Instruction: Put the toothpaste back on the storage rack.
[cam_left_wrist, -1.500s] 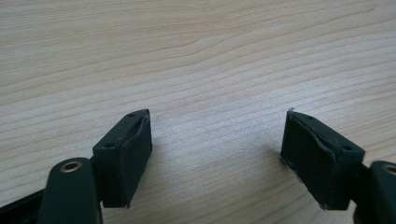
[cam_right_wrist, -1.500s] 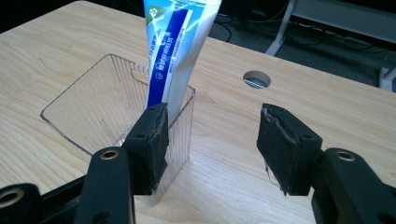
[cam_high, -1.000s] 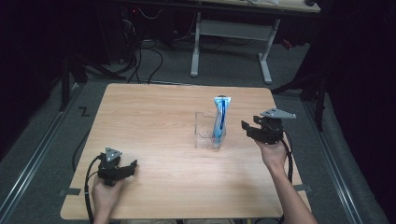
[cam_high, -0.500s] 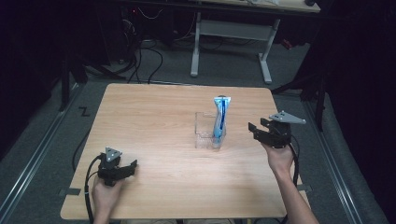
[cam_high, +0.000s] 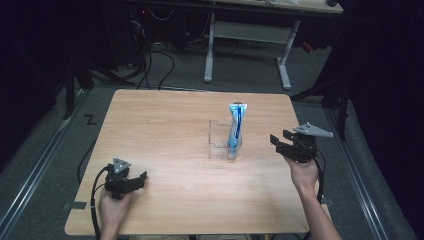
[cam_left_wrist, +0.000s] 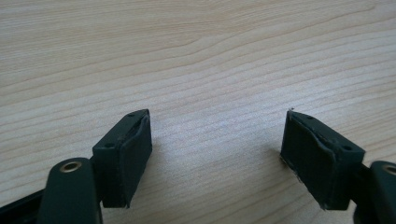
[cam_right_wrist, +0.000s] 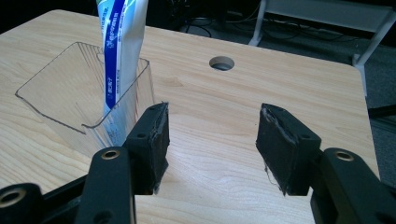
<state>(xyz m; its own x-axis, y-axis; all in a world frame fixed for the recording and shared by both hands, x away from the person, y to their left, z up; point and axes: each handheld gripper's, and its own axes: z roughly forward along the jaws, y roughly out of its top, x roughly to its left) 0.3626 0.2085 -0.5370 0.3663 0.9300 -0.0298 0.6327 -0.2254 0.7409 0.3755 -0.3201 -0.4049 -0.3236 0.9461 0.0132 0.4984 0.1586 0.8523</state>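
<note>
A blue and white tube (cam_high: 235, 126) stands upright in a clear plastic holder (cam_high: 219, 141) right of the table's middle. In the right gripper view the tube (cam_right_wrist: 119, 46) and the holder (cam_right_wrist: 60, 88) lie ahead and to the left of the jaws. My right gripper (cam_high: 278, 141) hovers to the right of the holder, apart from it. Its jaws are open with nothing between them (cam_right_wrist: 212, 135). My left gripper (cam_high: 142, 179) rests low at the table's front left. It is open over bare wood (cam_left_wrist: 217, 135).
The wooden table (cam_high: 165, 125) has a round cable hole (cam_right_wrist: 222, 63) near its far right. Behind the table stand a white desk frame (cam_high: 250, 35) and loose cables on the floor. A metal rail runs along each side.
My right gripper has drawn away from the holder, to the right and slightly toward the front edge. The left gripper has stayed still.
</note>
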